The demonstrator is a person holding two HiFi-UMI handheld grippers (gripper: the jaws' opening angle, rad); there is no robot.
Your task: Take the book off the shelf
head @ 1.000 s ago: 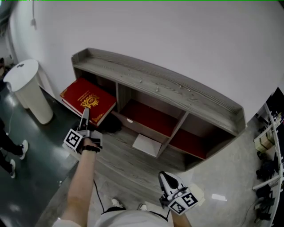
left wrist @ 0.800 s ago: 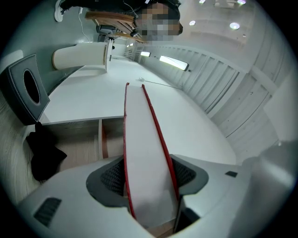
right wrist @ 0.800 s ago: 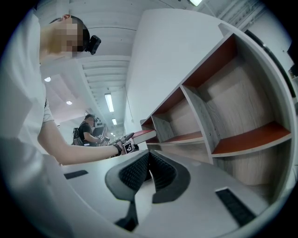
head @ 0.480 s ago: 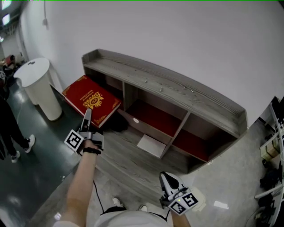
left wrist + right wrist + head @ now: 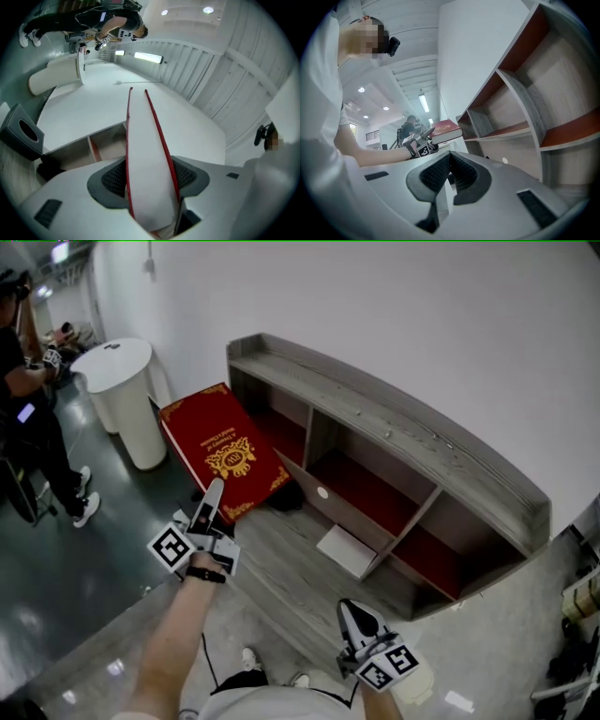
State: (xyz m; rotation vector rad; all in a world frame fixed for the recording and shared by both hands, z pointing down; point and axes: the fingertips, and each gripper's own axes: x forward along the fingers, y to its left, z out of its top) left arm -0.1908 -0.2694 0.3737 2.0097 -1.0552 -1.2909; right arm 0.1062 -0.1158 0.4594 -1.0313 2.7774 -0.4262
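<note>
Book (image 5: pixel 221 452) clamped by left gripper (image 5: pixel 214 491), outside the shelf (image 5: pixel 394 432)

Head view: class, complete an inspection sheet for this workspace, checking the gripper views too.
Surface: grey wood shelf unit, red-lined compartments.
Job's things: red book, out of the shelf, gripped at its edge.
Clutter: white sheet at the foot of the middle compartment.
Grippers: left gripper shut on the book; right gripper shut, empty.
Cables: thin dark cable beside the left forearm.
Surroundings: white wall, white round pedestal, person standing at left.
</note>
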